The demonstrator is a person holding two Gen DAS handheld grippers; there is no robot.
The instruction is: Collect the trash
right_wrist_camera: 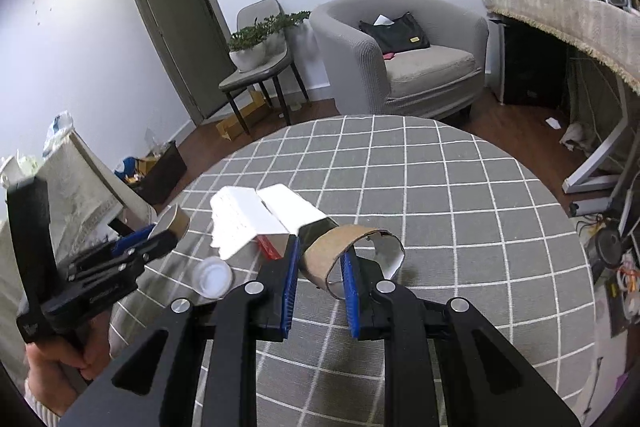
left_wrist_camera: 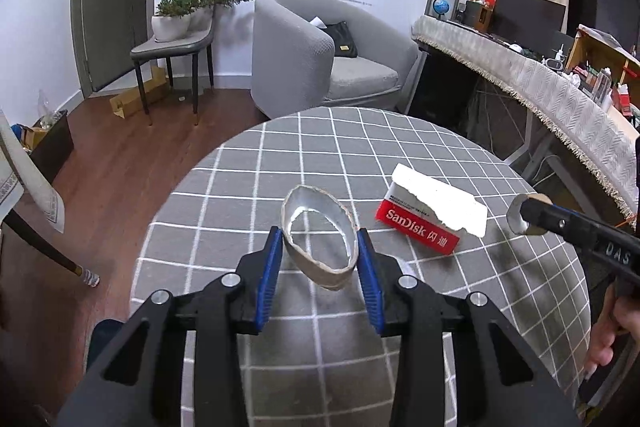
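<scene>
My left gripper [left_wrist_camera: 319, 255] is shut on a squashed cardboard ring [left_wrist_camera: 320, 233] with a silvery inside, held above the grey checked table [left_wrist_camera: 280, 155]. My right gripper [right_wrist_camera: 320, 267] is shut on a second, torn cardboard ring [right_wrist_camera: 340, 251]; it shows in the left wrist view [left_wrist_camera: 524, 215] at the right. A torn red and white SanDisk box [left_wrist_camera: 432, 215] lies on the table between the grippers, also seen in the right wrist view [right_wrist_camera: 260, 219]. A small clear plastic cup [right_wrist_camera: 214, 277] lies on the table near the left gripper [right_wrist_camera: 160, 239].
A dark bin [right_wrist_camera: 160, 171] with rubbish stands on the floor left of the table, seen too in the left wrist view [left_wrist_camera: 52, 143]. A grey armchair [left_wrist_camera: 320, 59], a chair with plants [left_wrist_camera: 176, 39] and a cluttered desk [left_wrist_camera: 560, 87] stand beyond the table.
</scene>
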